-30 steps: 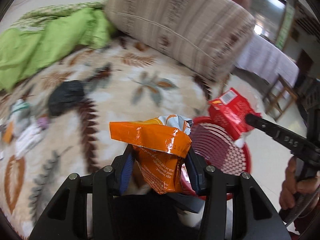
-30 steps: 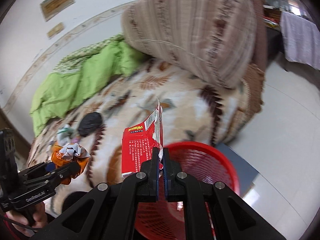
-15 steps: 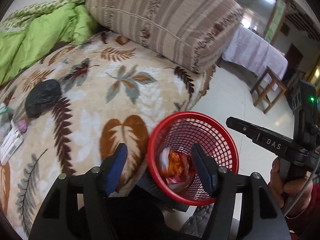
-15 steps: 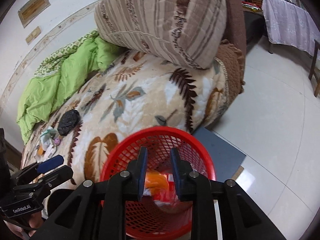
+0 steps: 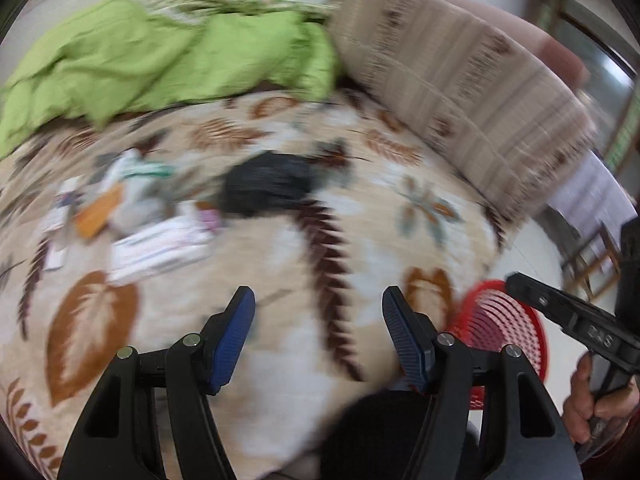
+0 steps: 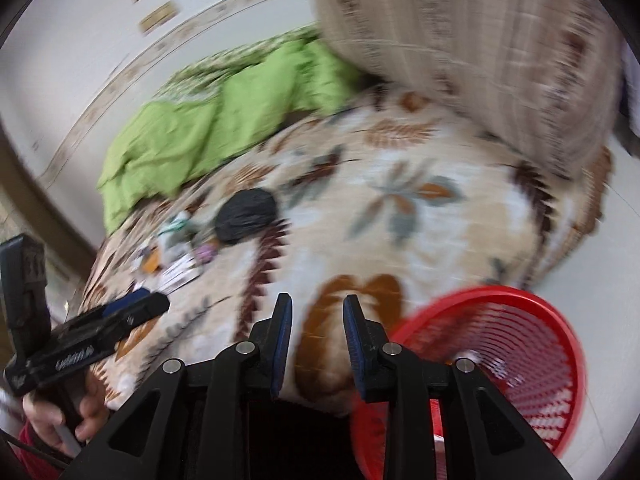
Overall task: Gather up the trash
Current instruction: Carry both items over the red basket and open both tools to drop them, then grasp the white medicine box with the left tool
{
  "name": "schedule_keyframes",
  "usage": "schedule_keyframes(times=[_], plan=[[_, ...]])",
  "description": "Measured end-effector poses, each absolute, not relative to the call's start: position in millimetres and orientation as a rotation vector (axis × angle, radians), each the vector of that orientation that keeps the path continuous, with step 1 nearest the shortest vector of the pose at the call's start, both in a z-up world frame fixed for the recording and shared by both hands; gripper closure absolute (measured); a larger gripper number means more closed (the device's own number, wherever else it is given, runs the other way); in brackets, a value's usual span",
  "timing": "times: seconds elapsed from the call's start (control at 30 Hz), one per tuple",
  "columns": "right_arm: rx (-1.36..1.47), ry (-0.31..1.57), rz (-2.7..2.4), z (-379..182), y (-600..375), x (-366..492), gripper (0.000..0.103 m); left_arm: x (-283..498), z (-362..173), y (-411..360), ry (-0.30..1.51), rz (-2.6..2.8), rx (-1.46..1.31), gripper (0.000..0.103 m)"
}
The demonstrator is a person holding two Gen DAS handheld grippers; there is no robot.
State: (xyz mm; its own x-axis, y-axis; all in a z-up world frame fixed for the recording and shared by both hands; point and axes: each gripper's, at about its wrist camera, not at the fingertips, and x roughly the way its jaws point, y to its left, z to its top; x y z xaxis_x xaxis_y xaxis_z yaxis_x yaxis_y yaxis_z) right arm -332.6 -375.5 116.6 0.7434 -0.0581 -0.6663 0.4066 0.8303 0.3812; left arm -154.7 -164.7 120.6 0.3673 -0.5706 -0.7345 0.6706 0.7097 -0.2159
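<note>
Two grippers in view, one per hand, both with blue ribbed pads and both with nothing between the pads. The left gripper (image 5: 318, 334) stands with its fingers wide apart over the blanket. The right gripper (image 6: 316, 338) has a narrower gap and its jaws are opening – only blanket pattern shows between them. Each appears in the other's camera: the right one at the far right edge of the left view, held by a hand (image 5: 590, 400); the left one at the lower left of the right view.

One red mesh basket (image 6: 532, 344) sits low at the near right, off the bed's edge, beside the right gripper. Its contents are too blurred to make out.

Trash left on the bed: one crumpled black bag (image 5: 266, 186), roughly mid-bed, and just left of it one loose cluster of wrappers and papers (image 5: 132, 216) – white, orange, pink and green pieces; motion blur prevents an exact count. Both lie well apart from the basket, beyond the gripper tips.

Surface: a bed covered by a cream blanket (image 5: 360, 240) printed with brown, orange and grey-blue leaves. One green quilt (image 5: 160, 64) is bunched at the far left; one large striped beige pillow (image 5: 460, 80) at the far right.

Room: a white wall with two framed plaques (image 6: 158, 18) behind the bed, a pale tiled floor (image 6: 600, 272) to the right, and a table under a pale cloth (image 5: 592, 196) further right.
</note>
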Motion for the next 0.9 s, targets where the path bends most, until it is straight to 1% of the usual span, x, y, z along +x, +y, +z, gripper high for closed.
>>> schedule_keyframes(times=[0.2,0.3,0.43,0.6,0.7,0.9], plan=[[0.483,0.751,-0.123,113.1,-339.6,-271.1,0.072,-85.7,107.1,-106.6,0.903,-0.631,0.085,0.038],[0.452,0.770,-0.076,112.2,-322.5,-238.2,0.071,-44.6,88.9,-88.7,0.941,-0.566,0.095,0.038],[0.437,0.780,-0.038,112.3,-308.2,-212.3,0.070,2.8,64.6,-85.3,0.994,-0.582,0.088,0.038],[0.439,0.793,-0.032,106.3,-304.6,-198.2,0.070,44.0,38.0,-95.8,1.038,-0.649,0.041,0.038],[0.465,0.809,-0.049,99.5,-311.2,-194.2,0.070,51.0,21.1,-101.6,1.087,-0.671,0.042,0.038],[0.478,0.810,-0.075,96.2,-329.7,-196.9,0.070,6.0,24.8,-101.5,1.127,-0.858,0.115,0.038]])
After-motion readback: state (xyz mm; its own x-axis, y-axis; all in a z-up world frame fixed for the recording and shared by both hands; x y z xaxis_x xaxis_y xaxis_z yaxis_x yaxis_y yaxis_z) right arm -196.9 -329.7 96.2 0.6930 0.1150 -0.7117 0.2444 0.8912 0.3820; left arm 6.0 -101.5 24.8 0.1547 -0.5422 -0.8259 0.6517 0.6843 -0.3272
